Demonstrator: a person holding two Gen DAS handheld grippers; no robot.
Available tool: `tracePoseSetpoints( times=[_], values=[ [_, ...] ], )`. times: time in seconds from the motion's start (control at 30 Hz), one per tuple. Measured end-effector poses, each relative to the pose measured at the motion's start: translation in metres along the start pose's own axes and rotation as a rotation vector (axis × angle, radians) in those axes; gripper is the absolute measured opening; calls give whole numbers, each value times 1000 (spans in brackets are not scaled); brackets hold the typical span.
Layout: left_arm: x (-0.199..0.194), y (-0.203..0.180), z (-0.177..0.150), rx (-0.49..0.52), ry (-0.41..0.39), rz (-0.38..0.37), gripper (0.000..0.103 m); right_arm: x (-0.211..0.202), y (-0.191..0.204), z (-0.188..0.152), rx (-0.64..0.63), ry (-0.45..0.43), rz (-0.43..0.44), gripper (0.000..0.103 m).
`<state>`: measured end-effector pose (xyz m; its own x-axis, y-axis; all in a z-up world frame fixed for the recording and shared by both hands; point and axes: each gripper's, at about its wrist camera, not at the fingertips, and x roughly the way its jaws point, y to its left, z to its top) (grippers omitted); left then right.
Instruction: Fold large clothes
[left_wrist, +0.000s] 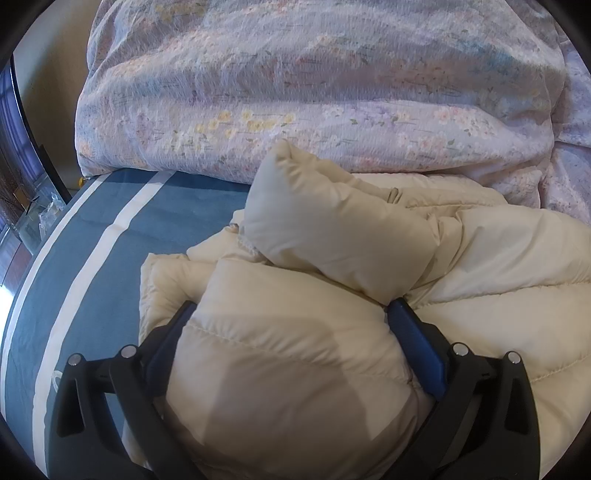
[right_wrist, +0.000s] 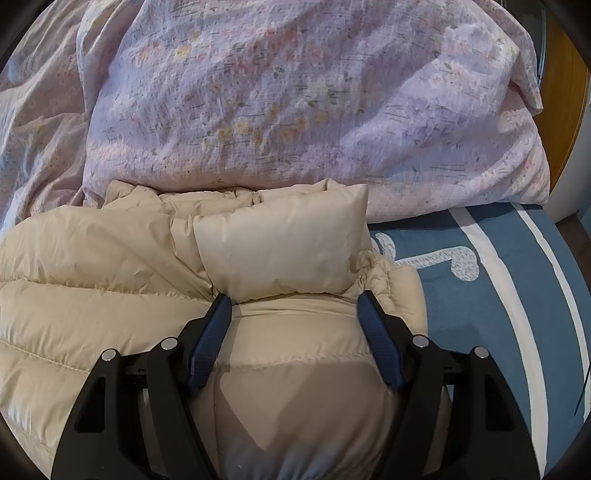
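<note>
Left wrist view: the left gripper sits at the bottom centre of the frame with its 2 blue-padded fingers set wide, and a thick roll of the cream puffer jacket fills the whole gap between them, its padding bulging up past the pads on both sides, so the fingers appear to be clamping that fat fold. Above the fingers, toward the middle of the frame, a puffy sleeve or flap of the same jacket lies tilted from upper left to lower right, resting on the bulk. Further out, the blue bedsheet with white stripes runs along the left, and a lilac floral duvet is heaped across the top. Right wrist view: the right gripper is likewise at bottom centre, its 2 pads spread wide around another thick quilted section, the fabric touching both. Just beyond the fingertips a pillow-like folded panel stands across the frame. The jacket's long axis appears to run left to right between the 2 grippers, with its bulk to the right in the left view and to the left in the right view. Both hands seem equally engaged, 1 at each end, so the next fold likely depends on moving both ends together.
</note>
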<state>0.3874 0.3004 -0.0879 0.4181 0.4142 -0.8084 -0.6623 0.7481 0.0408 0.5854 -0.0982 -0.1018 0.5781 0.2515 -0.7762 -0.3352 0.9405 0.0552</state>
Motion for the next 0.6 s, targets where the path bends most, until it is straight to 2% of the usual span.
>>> tracePoseSetpoints(
  times=[0.6],
  values=[
    [-1,-1,2,1,3,1,101,1,-1,0,6,1,9,73]
  ],
)
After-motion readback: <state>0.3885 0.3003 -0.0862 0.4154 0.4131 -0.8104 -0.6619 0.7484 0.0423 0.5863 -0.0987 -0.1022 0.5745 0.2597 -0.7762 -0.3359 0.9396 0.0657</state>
